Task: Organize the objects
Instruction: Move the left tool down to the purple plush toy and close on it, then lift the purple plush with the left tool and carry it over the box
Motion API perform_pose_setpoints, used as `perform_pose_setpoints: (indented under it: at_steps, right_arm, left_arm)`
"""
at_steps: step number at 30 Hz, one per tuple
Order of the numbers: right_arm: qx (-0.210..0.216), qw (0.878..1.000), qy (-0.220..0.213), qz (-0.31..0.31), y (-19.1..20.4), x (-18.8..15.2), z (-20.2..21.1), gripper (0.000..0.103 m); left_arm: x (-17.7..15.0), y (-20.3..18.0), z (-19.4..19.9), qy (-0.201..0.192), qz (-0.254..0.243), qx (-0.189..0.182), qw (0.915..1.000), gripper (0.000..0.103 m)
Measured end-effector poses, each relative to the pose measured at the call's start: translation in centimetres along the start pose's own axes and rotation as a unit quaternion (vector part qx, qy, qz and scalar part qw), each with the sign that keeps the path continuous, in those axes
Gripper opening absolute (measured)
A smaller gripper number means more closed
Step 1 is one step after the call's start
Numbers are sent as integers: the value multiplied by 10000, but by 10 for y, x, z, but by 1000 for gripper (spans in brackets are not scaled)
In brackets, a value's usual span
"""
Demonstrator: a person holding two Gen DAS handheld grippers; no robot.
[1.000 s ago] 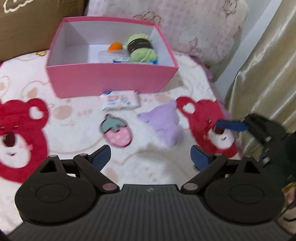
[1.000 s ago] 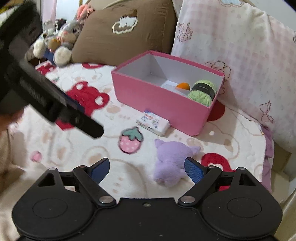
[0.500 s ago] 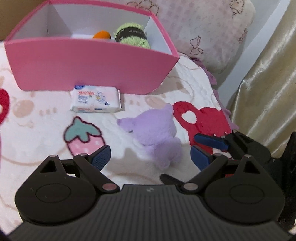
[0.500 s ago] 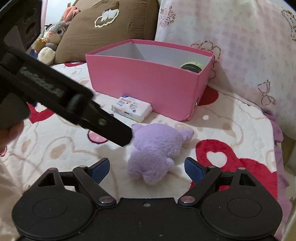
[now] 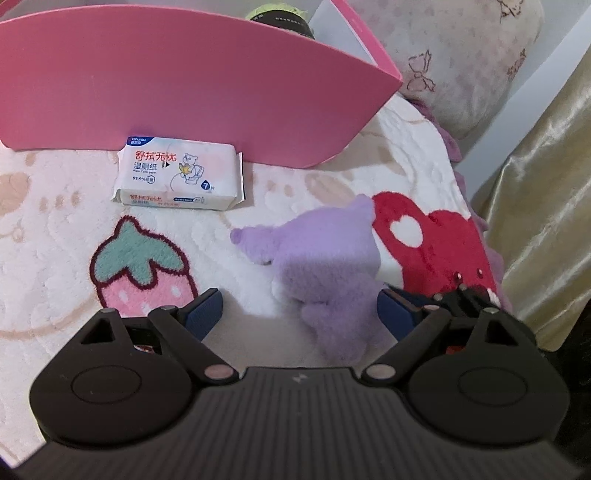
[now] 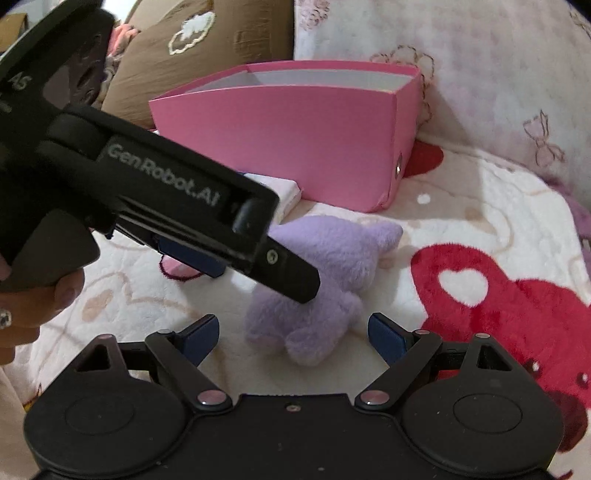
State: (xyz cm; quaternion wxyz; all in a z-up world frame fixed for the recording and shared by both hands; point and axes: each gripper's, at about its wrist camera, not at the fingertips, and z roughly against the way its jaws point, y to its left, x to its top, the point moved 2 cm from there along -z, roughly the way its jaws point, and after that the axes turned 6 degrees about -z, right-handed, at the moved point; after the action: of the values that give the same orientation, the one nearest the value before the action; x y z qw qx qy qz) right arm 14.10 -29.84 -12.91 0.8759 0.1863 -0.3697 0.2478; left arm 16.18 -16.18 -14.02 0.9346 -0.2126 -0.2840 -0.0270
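Note:
A purple plush toy (image 5: 325, 273) lies on the bear-print blanket (image 5: 55, 236), in front of the pink box (image 5: 207, 92). My left gripper (image 5: 301, 312) is low over the toy. Its jaws are closing, the toy's near end is between them, and the pads do not press on it. My right gripper (image 6: 293, 336) straddles the same toy (image 6: 343, 254) from the other side. Its jaws are closing too, with the pads clear of the fur. The left gripper (image 6: 251, 266) crosses the right wrist view, one fingertip on the plush. A pack of wet wipes (image 5: 181, 177) lies against the box's front wall.
A green yarn ball (image 5: 280, 14) peeks over the box rim. A pink checked pillow (image 6: 480, 74) and a brown cushion (image 6: 192, 48) stand behind the box. A gold curtain (image 5: 546, 221) hangs at the right. A hand (image 6: 33, 314) holds the left gripper.
Both grippers have come down and forward towards the purple plush, which now sits between both pairs of fingers. The box interior has dropped out of sight behind its front wall.

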Motion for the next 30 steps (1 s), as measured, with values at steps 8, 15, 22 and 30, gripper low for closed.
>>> perform_pose_setpoints:
  at_steps: [8, 15, 22, 30]
  right_arm:
    - [-481, 9987, 167, 11, 11, 4, 3, 46]
    - [-569, 9982, 117, -127, 21, 6, 18, 44]
    - [-489, 9987, 44, -162, 30, 12, 32, 44]
    - [-516, 9987, 29, 28, 46, 35, 56, 44]
  left_arm:
    - [0, -5, 5, 36, 186, -496, 9986, 39]
    - [-5, -14, 18, -31, 91, -580, 9983, 37]
    - [-8, -23, 41, -135, -78, -542, 9984, 37]
    - [-1, -34, 80, -290, -226, -573, 9977, 37]
